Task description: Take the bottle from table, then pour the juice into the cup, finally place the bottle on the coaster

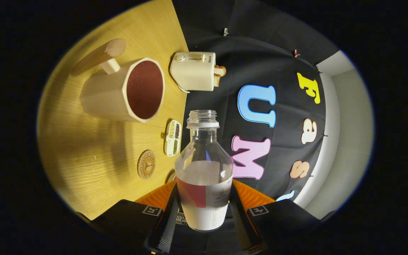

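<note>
A clear, uncapped bottle (204,170) with a red, grey and white label stands between my two fingers, and my gripper (204,209) is shut on its lower body. The view is rolled sideways, so the wooden table (83,148) stands like a wall beside the bottle. A large beige cup (122,92) with a dark red inside and a wooden handle sits on the table beyond the bottle's mouth. A round wooden coaster (146,164) lies on the table beside the bottle, nearer to my fingers than the cup.
A cream toaster (194,71) with a slice of bread in its slot sits at the table's far edge. A small white tray (173,138) of spices lies between the coaster and the bottle's neck. The black booth wall runs behind.
</note>
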### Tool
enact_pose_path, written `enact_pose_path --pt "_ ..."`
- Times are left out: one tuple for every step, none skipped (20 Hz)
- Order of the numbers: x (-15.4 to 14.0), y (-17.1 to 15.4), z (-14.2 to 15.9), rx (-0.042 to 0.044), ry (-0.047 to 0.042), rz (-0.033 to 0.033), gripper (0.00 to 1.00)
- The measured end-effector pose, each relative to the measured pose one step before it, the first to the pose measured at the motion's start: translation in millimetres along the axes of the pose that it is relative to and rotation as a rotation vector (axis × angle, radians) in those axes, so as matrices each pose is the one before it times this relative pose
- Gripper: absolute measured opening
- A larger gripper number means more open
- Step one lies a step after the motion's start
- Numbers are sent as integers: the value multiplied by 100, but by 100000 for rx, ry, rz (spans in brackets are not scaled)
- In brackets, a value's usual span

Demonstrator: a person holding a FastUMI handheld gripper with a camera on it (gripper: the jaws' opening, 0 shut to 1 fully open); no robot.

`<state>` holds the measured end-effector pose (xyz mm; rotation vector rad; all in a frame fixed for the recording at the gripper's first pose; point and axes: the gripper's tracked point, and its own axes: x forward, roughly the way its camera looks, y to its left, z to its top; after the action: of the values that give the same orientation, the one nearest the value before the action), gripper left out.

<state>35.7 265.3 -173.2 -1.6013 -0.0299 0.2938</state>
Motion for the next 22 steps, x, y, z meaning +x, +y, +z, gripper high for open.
enact_pose_path --pt "-80 243 0 -1125 -148 517 73" --pt "-22 173 162 -1021 -355 281 73" --pt "-47 150 135 -1068 -602 234 73" --pt "-79 126 98 -1355 -562 283 73" --pt "155 172 126 -1426 -526 74 73" --pt "-63 54 103 -1216 -551 300 73" --pt "125 156 152 -671 -709 567 73" --pt "95 57 86 -594 -348 81 73" --pt "13 -57 -62 -840 -135 -203 73" --pt "99 -149 9 -919 -49 -157 73" --pt "68 -40 -100 -807 6 -120 73" --pt "102 127 71 -630 -230 2 73" --pt "101 -32 126 -811 -496 -65 73" --pt "59 -104 100 -1005 -634 -170 73" --pt "56 -17 69 -941 -644 -82 73" --pt "-61 108 99 -734 -387 -48 73" --pt "-3 5 19 -572 -217 36 73" --pt "60 146 14 -487 -158 98 73" --pt "0 -11 -21 -348 -237 33 73" --pt "60 -59 -5 -468 -190 -63 73" --pt "86 -96 67 -570 -195 -78 73" --pt "25 -33 10 -449 -169 -61 73"
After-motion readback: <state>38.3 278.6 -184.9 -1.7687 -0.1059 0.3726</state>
